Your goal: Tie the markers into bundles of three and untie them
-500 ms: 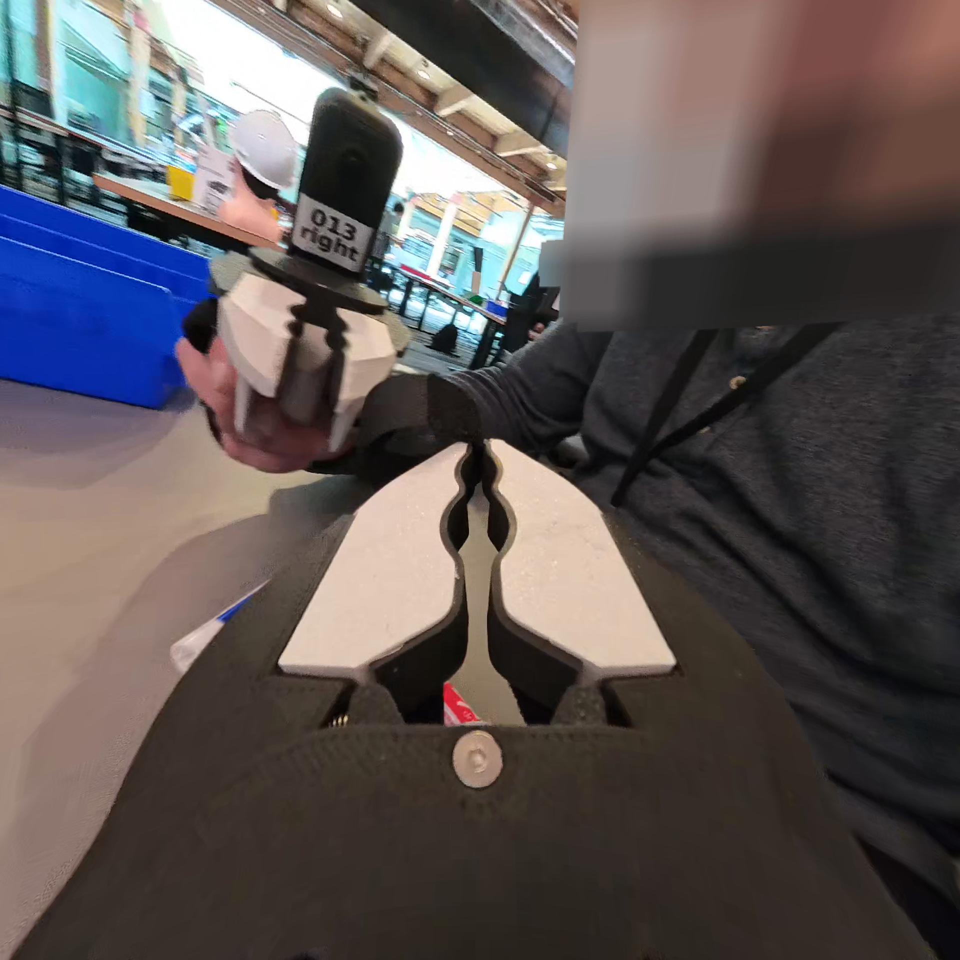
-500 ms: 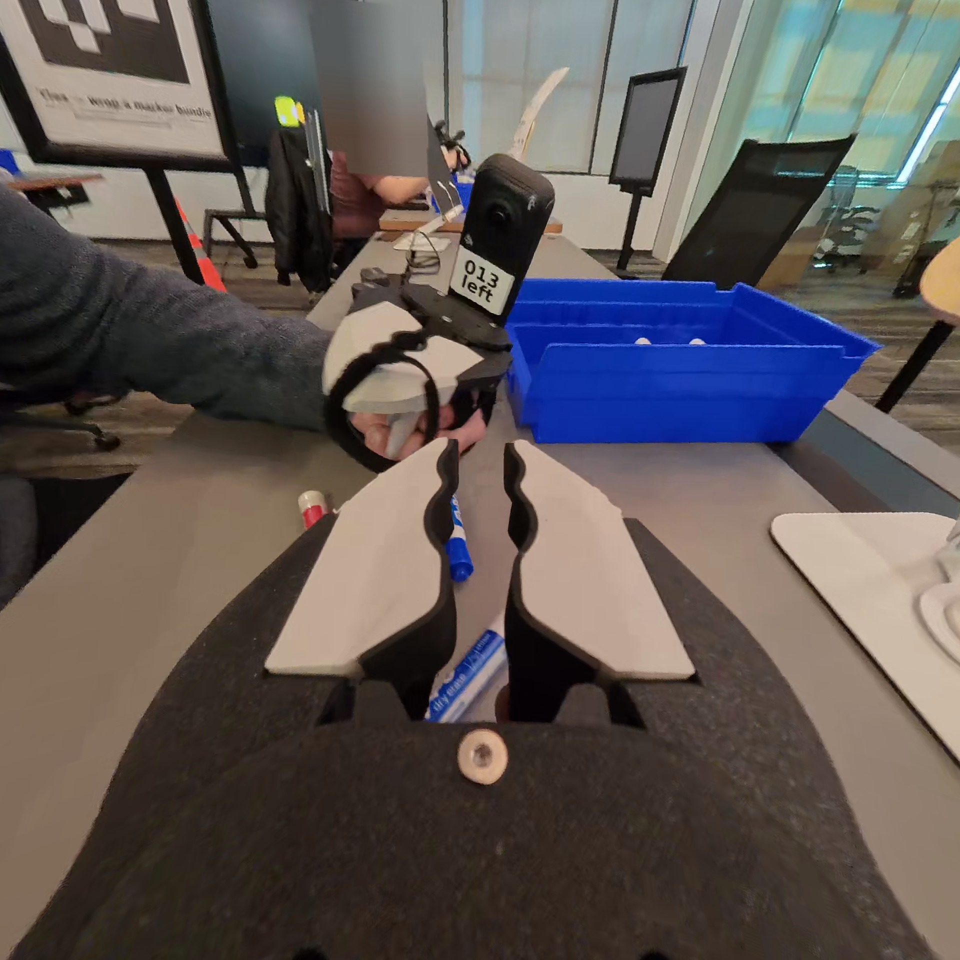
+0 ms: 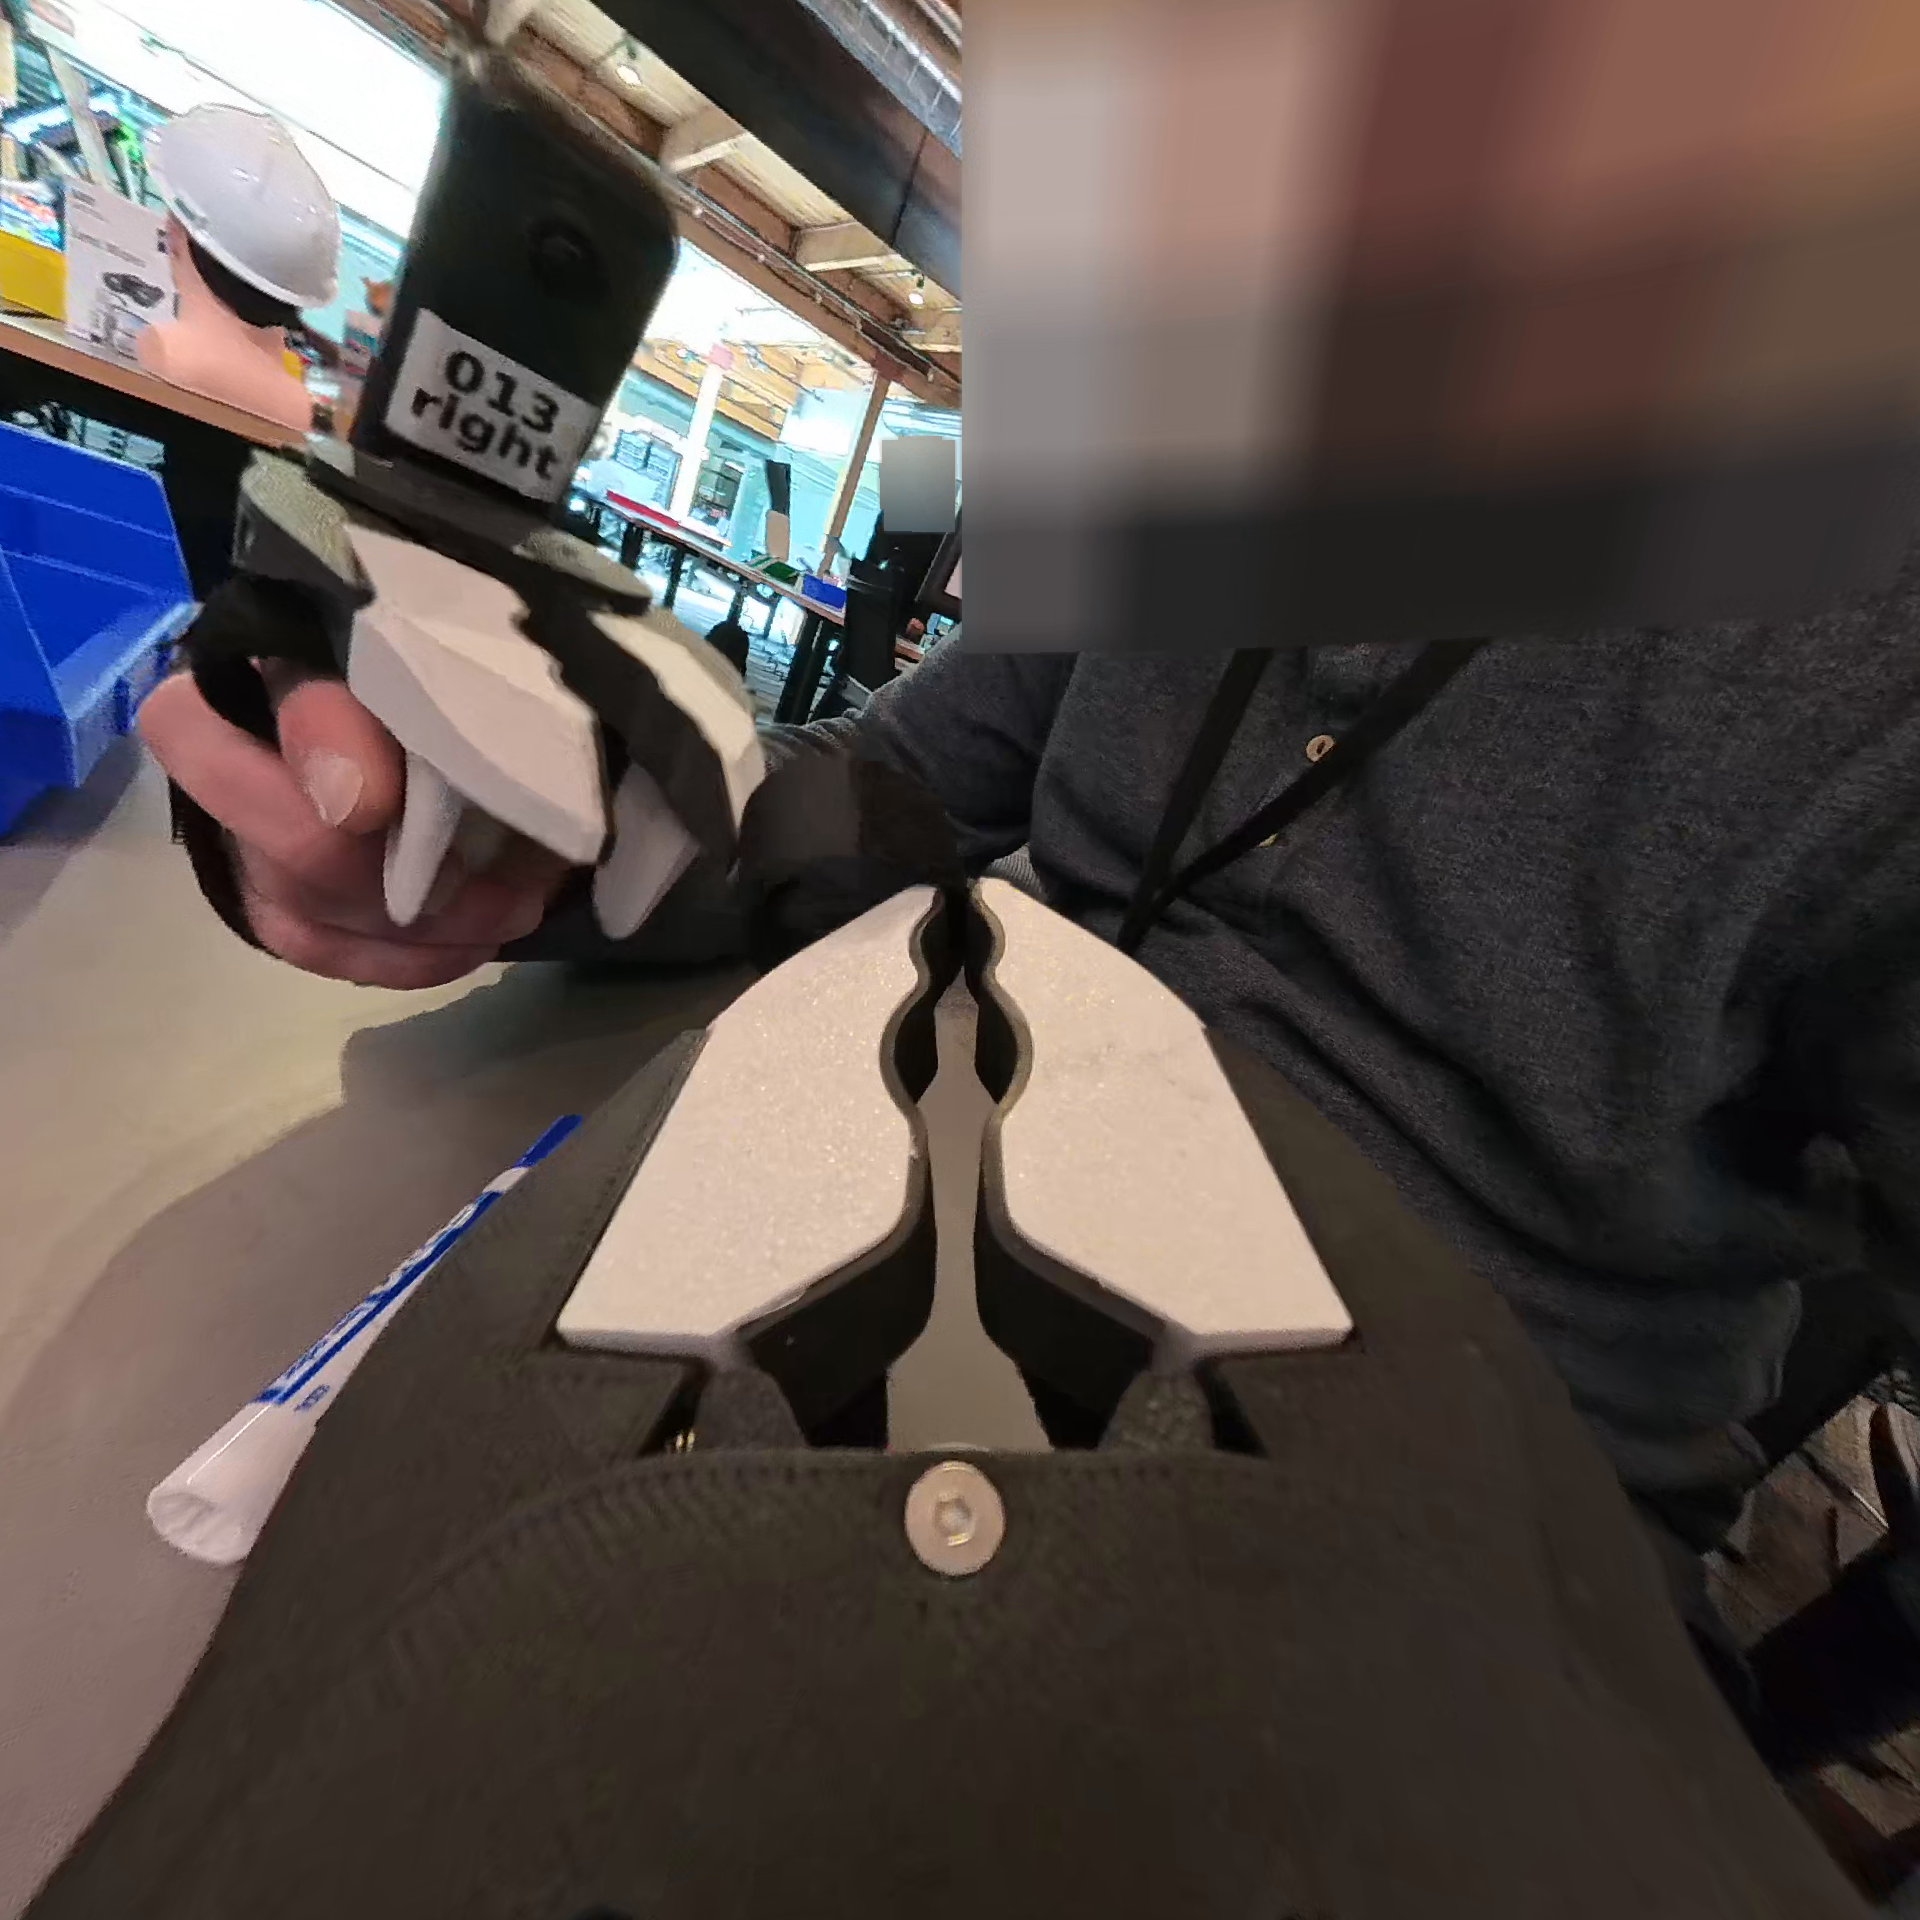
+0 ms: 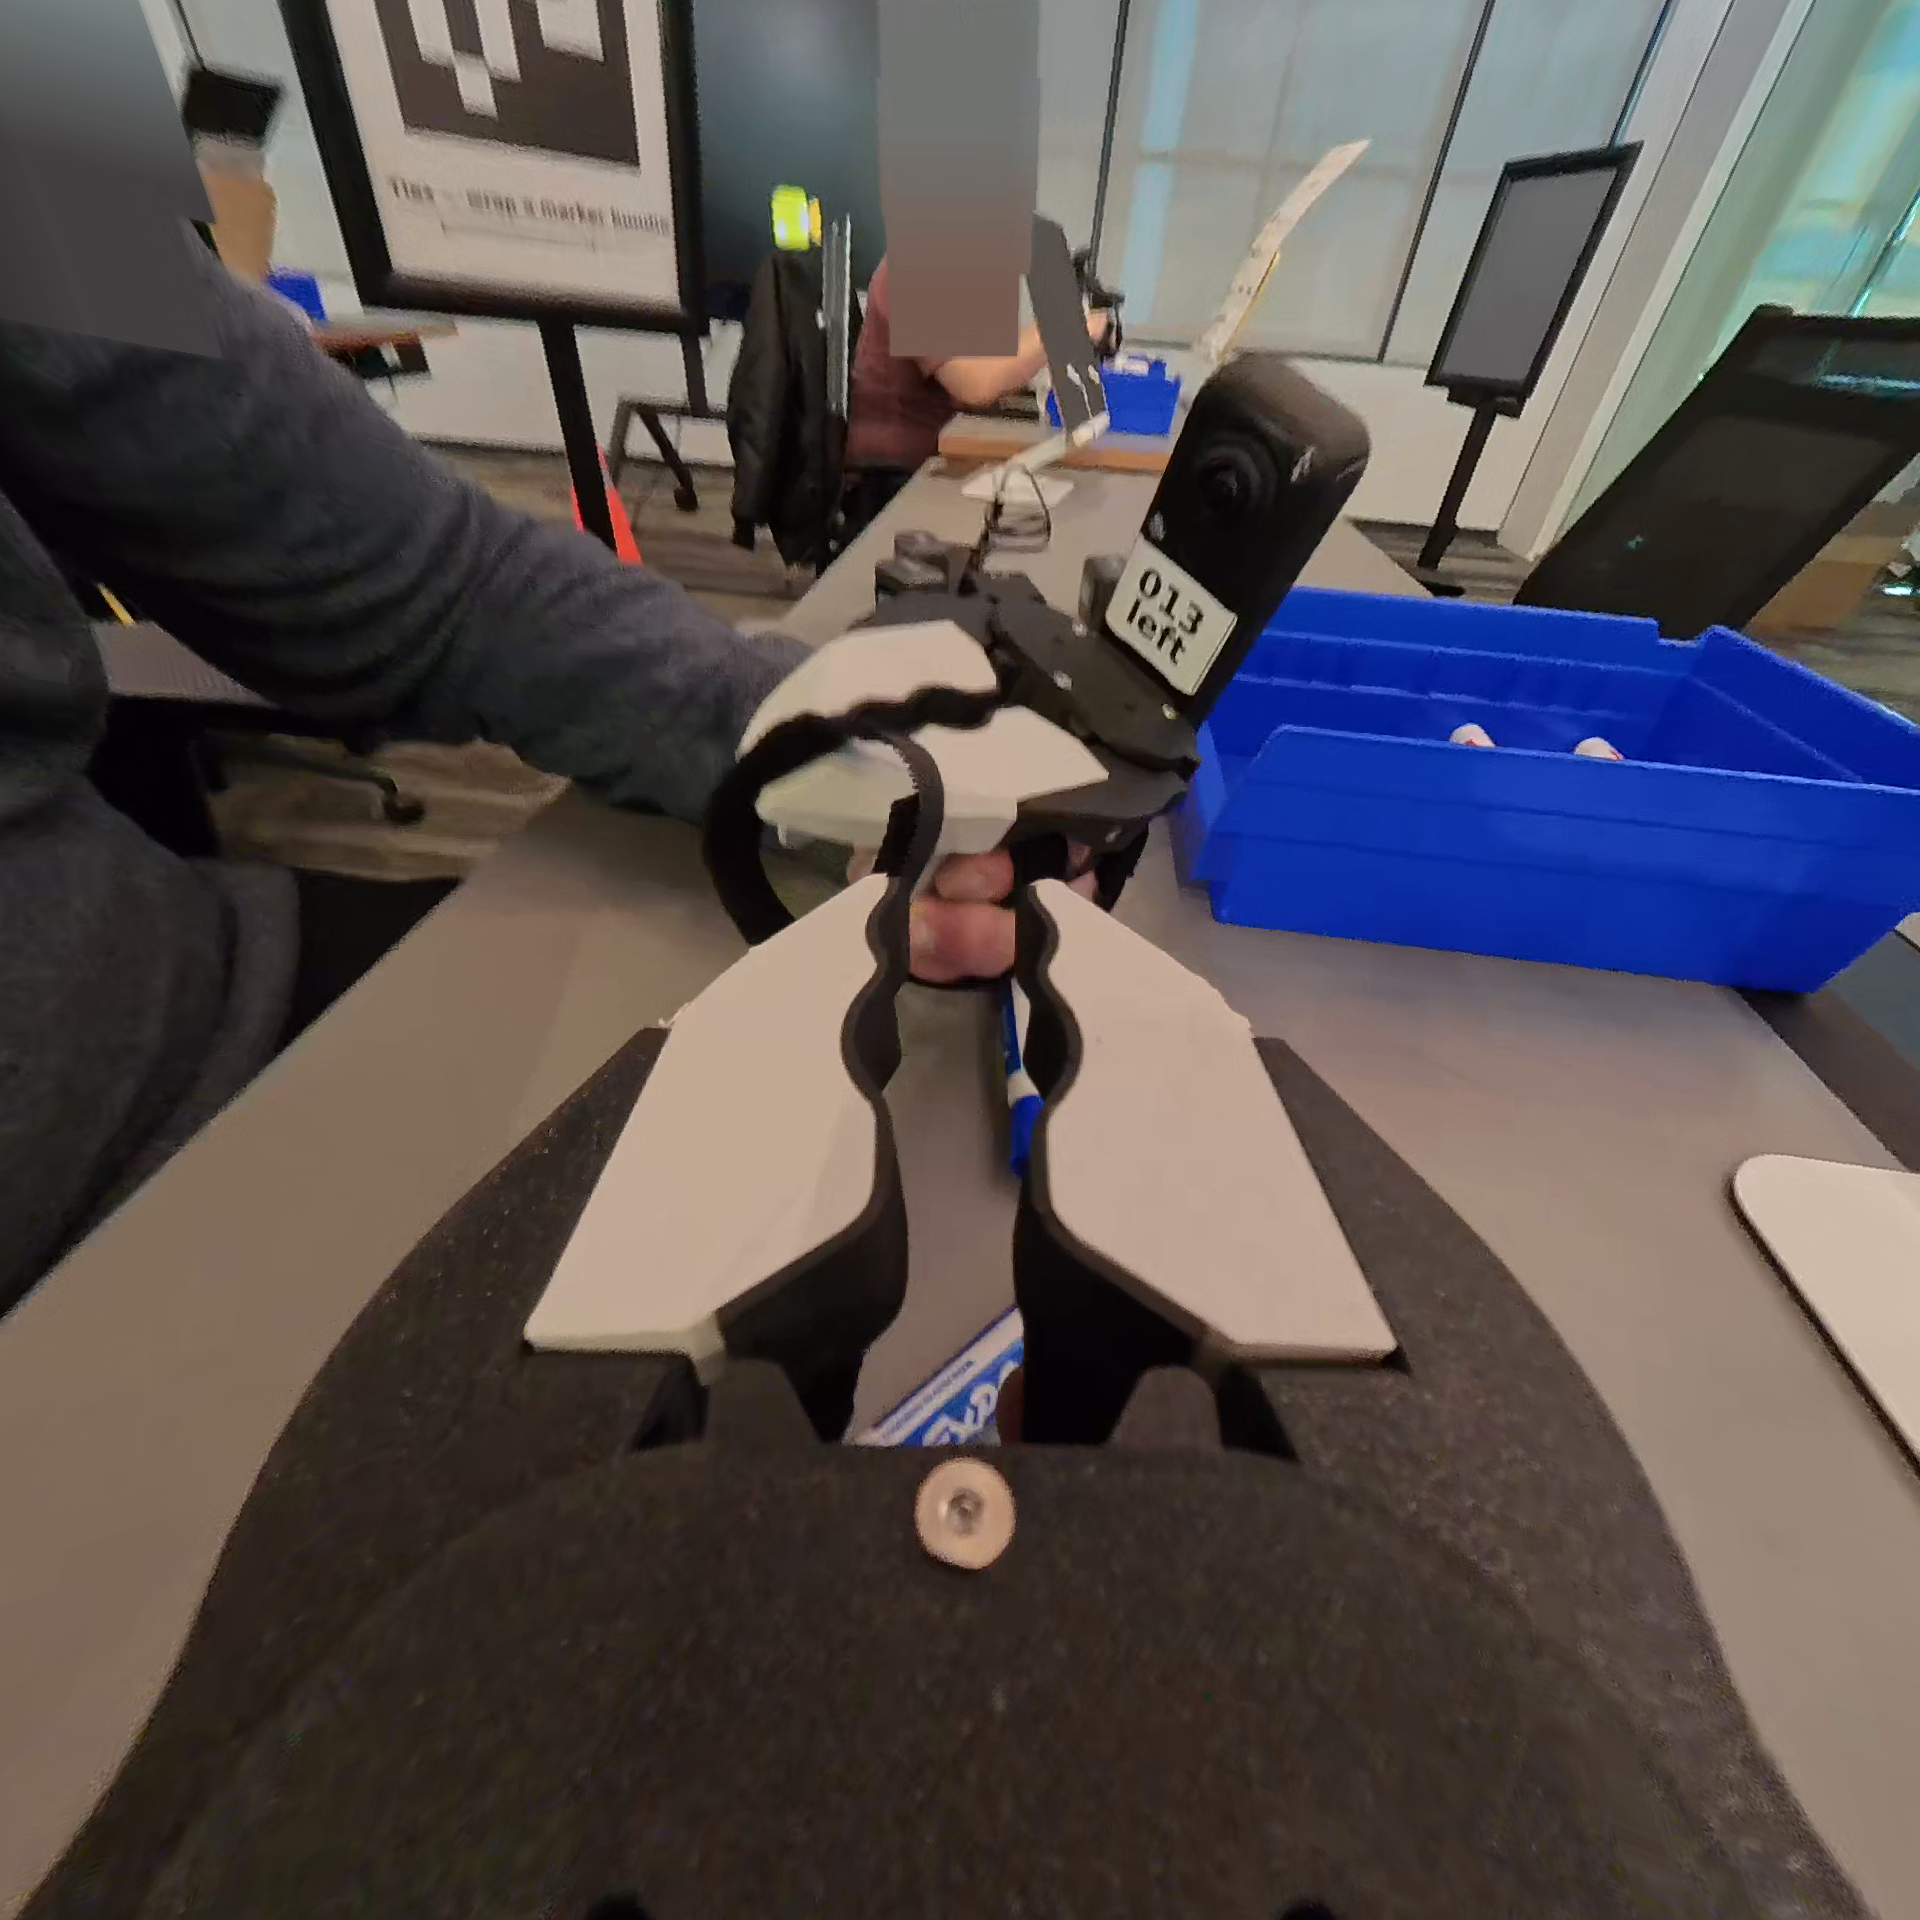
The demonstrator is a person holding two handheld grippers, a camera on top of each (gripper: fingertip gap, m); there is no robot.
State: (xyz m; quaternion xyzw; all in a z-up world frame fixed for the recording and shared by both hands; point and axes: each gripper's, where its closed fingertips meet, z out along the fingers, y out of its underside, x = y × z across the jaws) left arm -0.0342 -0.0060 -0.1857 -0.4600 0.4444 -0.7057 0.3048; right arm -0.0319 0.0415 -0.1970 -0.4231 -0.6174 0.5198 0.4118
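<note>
The left claw (image 3: 958, 914) is narrow, its tips almost touching and nothing between them; half a second ago it sat the same. The right claw (image 4: 951, 914) has a plain gap and grips nothing. It has come nearer the left claw and tilted since then. A blue marker (image 3: 343, 1361) lies on the tabletop (image 3: 156, 1091) just left of the left claw; in the right view a blue marker (image 4: 1013, 1081) shows through the gap. Likely neither claw has picked anything yet, so bundling is not begun. The blue bin (image 4: 1558, 831) stands behind.
</note>
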